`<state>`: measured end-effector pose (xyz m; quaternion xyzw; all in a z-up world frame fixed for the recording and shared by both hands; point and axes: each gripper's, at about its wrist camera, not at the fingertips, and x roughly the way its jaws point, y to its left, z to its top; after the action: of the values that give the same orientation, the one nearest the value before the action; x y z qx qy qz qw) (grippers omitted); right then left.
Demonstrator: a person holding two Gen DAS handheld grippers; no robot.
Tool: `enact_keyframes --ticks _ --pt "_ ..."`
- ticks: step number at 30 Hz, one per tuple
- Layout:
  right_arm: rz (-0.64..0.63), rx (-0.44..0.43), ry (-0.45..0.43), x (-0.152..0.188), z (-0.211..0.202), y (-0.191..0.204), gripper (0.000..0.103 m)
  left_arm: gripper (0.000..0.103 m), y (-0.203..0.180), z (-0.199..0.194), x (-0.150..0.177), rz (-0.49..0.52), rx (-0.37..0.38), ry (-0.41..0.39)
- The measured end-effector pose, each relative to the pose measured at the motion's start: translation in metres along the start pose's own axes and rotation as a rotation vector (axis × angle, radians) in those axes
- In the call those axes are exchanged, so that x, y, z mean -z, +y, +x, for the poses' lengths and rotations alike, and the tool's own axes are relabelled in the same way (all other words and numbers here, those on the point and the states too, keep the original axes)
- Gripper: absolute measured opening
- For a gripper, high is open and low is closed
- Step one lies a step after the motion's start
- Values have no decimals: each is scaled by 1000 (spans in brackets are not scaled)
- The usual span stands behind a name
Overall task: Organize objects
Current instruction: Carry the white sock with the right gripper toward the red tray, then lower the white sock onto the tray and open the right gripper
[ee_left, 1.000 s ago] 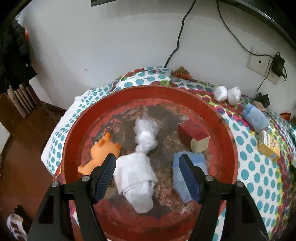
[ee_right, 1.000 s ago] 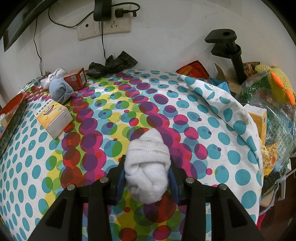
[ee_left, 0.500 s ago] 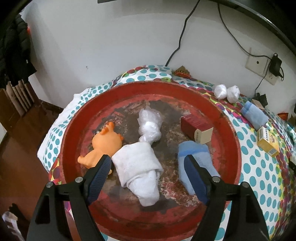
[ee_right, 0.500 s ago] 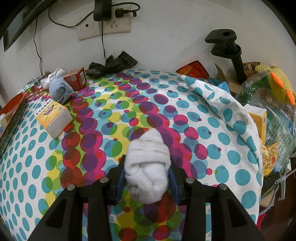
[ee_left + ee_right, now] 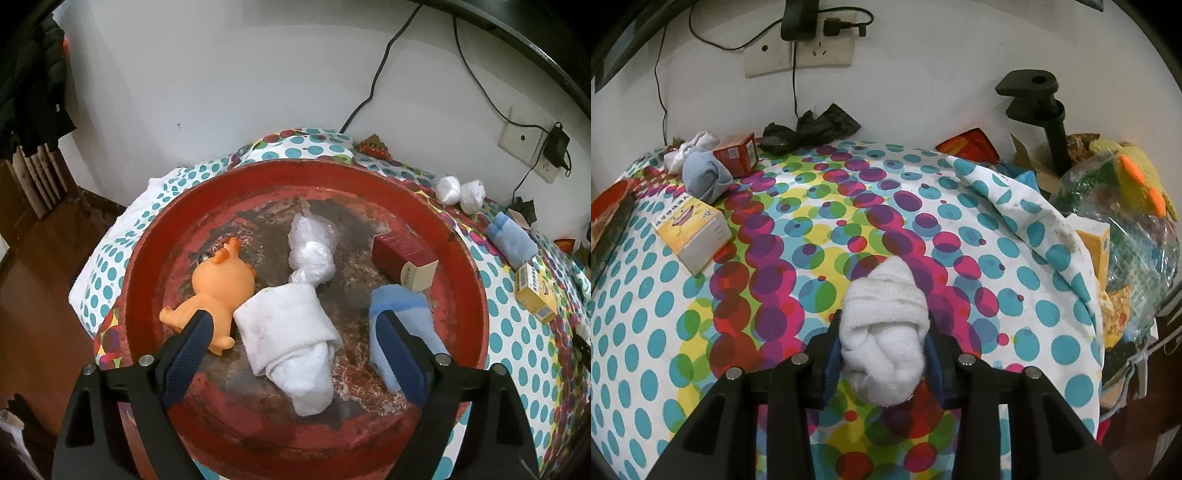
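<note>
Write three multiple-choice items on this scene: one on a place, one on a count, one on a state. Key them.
1. Where does the orange toy figure lie?
A. in the red basin
B. on the dotted tablecloth
C. on the floor

2. How many things lie in the basin?
A. three
B. five
C. seven

3. What is the right gripper doing?
A. standing open, empty
B. shut on a yellow box
C. shut on a rolled white sock

Key: 1 A, it rests inside the rim; 2 B, toy, white sock, plastic bag, red box, blue sock; 3 C, pads press both sides.
</note>
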<state>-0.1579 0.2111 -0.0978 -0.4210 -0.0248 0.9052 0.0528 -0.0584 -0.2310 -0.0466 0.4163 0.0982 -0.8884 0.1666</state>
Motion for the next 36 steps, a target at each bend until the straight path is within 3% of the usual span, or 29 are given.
enact_keyframes --ticks 8,19,25,36 --pt "-4 -33 -31 -10 -27 19 39 91 5 -1 0 6 -13 -3" --pt "-110 -186 -69 -21 -70 44 39 97 24 -4 -3 -29 -44 -17" --pt "-197 -305 -74 -24 -90 88 39 97 44 -6 -5 -62 -65 -28" --pt "-375 -450 -64 -18 -111 187 39 99 68 -7 -5 -90 -94 -39"
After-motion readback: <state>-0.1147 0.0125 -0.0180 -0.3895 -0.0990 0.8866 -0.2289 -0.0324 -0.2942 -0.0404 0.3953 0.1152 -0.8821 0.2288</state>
